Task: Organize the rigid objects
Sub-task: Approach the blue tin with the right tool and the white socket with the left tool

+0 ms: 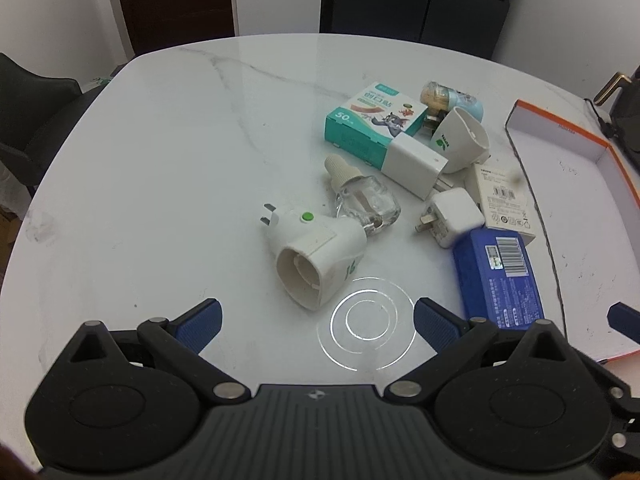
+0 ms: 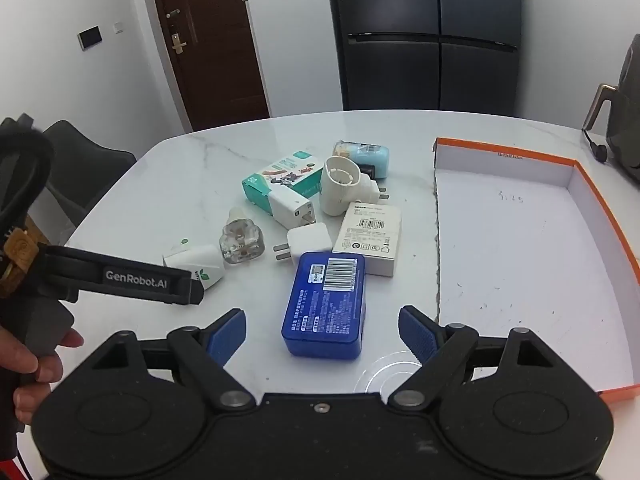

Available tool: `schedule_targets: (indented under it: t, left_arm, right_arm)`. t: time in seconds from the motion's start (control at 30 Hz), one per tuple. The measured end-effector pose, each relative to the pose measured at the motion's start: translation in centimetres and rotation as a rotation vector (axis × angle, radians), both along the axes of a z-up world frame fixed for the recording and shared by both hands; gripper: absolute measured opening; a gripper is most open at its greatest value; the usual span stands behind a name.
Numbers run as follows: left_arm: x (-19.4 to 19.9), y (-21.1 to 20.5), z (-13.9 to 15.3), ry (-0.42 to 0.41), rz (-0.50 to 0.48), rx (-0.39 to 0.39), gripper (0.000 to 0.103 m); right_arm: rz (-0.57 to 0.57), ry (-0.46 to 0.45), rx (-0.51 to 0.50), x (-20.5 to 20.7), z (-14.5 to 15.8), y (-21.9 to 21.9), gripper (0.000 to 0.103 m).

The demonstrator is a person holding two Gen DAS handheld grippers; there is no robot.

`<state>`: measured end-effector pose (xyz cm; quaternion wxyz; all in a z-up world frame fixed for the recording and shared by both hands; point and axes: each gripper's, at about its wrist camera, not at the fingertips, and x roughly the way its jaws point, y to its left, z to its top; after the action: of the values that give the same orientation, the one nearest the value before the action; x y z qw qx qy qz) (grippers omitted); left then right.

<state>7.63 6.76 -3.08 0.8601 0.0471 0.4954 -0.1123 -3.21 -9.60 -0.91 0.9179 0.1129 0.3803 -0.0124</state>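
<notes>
A pile of small rigid items lies on the white marble table (image 1: 160,160). A white plug-in diffuser (image 1: 316,256) lies just ahead of my left gripper (image 1: 318,316), which is open and holds nothing. Behind the diffuser are a clear bottle (image 1: 366,204), a teal box (image 1: 368,120) and a small white plug (image 1: 452,218). In the right wrist view the near end of a blue box (image 2: 326,304) shows between the wide-open fingers of my right gripper (image 2: 323,332), untouched. A white barcode box (image 2: 372,236) lies behind it.
An orange-rimmed white tray (image 2: 504,156) sits at the right of the pile, its floor bare. A person's hand (image 2: 36,364) holds the left tool at the left edge. Dark chairs (image 1: 28,112) stand at the table's left; a door and a dark cabinet stand behind.
</notes>
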Motion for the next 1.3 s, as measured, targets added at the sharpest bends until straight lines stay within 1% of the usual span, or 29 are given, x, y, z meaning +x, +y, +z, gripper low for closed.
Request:
schedule_targets:
  t: [0.13, 0.17, 0.23, 0.3, 0.43, 0.63, 0.77, 0.87, 1.03, 1.17, 1.2, 1.27, 1.3]
  left_arm:
    - [0.2, 0.2, -0.1, -0.006, -0.004, -0.009, 0.103]
    - [0.3, 0.2, -0.2, -0.005, -0.006, -0.014, 0.103]
    - [0.5, 0.2, -0.3, -0.005, -0.011, -0.026, 0.103]
    - [0.6, 0.1, -0.6, -0.007, -0.017, -0.021, 0.103]
    - [1.2, 0.1, -1.0, -0.004, -0.027, -0.011, 0.103]
    - [2.4, 0.0, -1.6, -0.013, -0.044, 0.009, 0.103]
    - [3.1, 0.2, -1.8, -0.005, -0.046, -0.006, 0.103]
    - [3.6, -0.1, -2.1, -0.007, -0.062, 0.004, 0.103]
    - [4.2, -0.2, -2.5, -0.005, -0.077, 0.006, 0.103]
    - [4.7, -0.4, -3.1, -0.004, -0.099, 0.016, 0.103]
    - [4.8, -0.4, -3.2, -0.003, -0.103, 0.015, 0.103]
    - [5.2, -0.4, -3.6, 0.009, -0.111, 0.009, 0.103]
    - [5.3, -0.4, -3.8, 0.012, -0.113, 0.008, 0.101]
  right_arm:
    - [-0.013, 0.004, -0.006, 0.3, 0.2, 0.3, 0.098]
    - [-0.013, 0.005, -0.010, 0.1, 0.7, 0.2, 0.098]
    - [-0.009, 0.001, -0.010, 0.6, -0.2, 0.6, 0.098]
    - [-0.016, 0.004, -0.006, 0.4, -0.7, 0.3, 0.098]
    - [-0.025, 0.008, -0.003, 0.5, -0.7, 0.2, 0.098]
    - [-0.027, 0.016, -0.037, 0.7, -1.1, 0.2, 0.098]
    - [-0.026, 0.023, -0.069, 0.9, -1.2, 0.5, 0.098]
    - [-0.031, 0.042, -0.075, 1.4, -1.5, 0.6, 0.098]
    - [-0.020, 0.043, -0.071, 2.3, -2.0, 0.8, 0.098]
    - [-0.010, 0.074, -0.083, 3.3, -2.8, 0.9, 0.098]
    - [-0.013, 0.062, -0.076, 3.6, -3.0, 1.0, 0.098]
    - [-0.014, 0.070, -0.076, 4.3, -3.6, 1.0, 0.098]
    - [-0.012, 0.074, -0.083, 4.6, -3.8, 1.0, 0.098]
